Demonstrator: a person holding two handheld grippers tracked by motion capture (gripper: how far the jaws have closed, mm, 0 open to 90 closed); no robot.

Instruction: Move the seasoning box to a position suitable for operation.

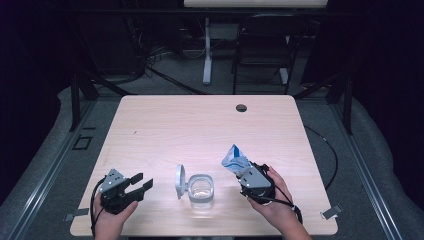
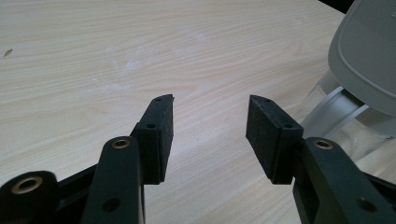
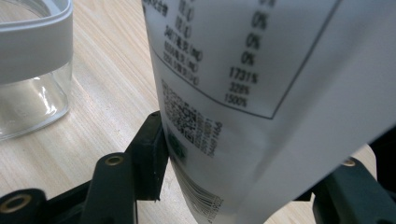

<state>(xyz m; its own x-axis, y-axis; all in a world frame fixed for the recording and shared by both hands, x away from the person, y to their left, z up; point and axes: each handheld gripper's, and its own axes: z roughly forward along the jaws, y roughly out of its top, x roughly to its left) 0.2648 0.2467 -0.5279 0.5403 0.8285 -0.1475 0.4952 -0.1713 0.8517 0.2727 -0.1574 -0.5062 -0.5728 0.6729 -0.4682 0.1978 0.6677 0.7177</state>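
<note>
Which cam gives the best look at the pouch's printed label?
Right gripper view: the pouch sits between that gripper's jaws, its nutrition table and barcode up close. The high view shows it small, blue-and-white, in the right gripper, no print legible. The left gripper view faces the table and container.

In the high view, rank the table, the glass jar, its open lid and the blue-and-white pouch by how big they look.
1. Table, by far the largest.
2. Glass jar.
3. Blue-and-white pouch, though the right gripper hides its lower part, so its rank against the jar is unsure.
4. Lid, seen edge-on, looks smallest.
</note>
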